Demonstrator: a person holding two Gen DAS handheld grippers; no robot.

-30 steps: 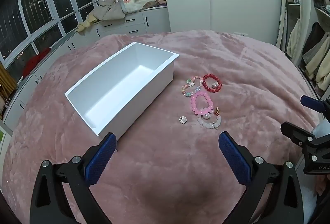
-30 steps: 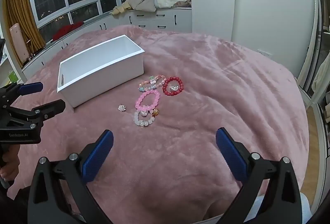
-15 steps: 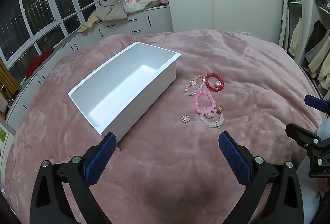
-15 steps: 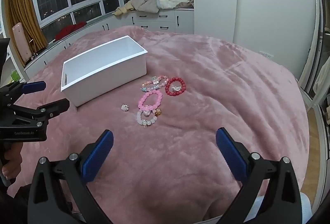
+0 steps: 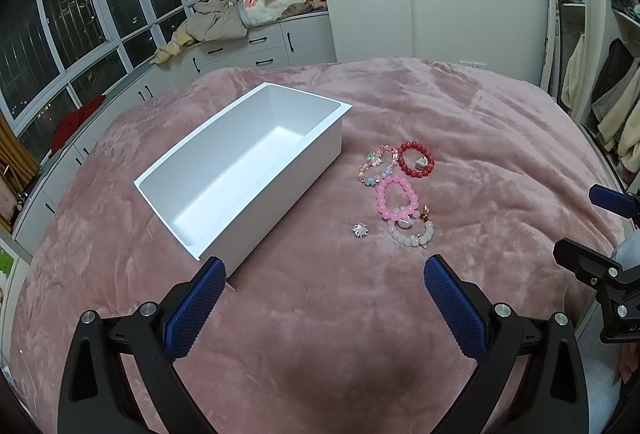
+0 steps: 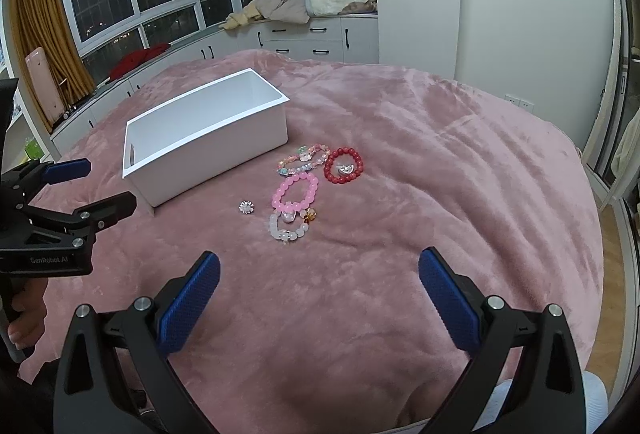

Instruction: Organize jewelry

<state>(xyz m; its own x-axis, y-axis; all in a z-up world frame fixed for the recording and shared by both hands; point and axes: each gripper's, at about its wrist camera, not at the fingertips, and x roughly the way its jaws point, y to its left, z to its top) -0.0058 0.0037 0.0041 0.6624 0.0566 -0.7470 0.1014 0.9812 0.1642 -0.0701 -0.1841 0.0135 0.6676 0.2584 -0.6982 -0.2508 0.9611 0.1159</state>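
An empty white box (image 5: pixel 280 102) (image 6: pixel 160 190) stands on a pink blanket. To its right lie a red bead bracelet (image 5: pixel 405 164) (image 6: pixel 332 176), a pastel bracelet (image 5: pixel 370 156) (image 6: pixel 298 156), a pink bracelet (image 5: pixel 380 194) (image 6: pixel 310 190), a pale bracelet (image 5: pixel 400 238) (image 6: pixel 276 230) and a small silver brooch (image 5: pixel 360 230) (image 6: pixel 246 207). My left gripper (image 5: pixel 324 280) (image 6: pixel 90 186) is open and empty, near the box's near corner. My right gripper (image 6: pixel 320 274) (image 5: pixel 592 230) is open and empty, short of the jewelry.
The pink blanket (image 5: pixel 460 106) covers the whole bed. White drawers with piled clothes (image 5: pixel 256 14) stand behind it under the windows. A closet with hanging clothes (image 5: pixel 616 102) is at the right.
Both grippers have drawn slightly closer to the box and the jewelry. Both stay open. Nothing on the bed has moved.
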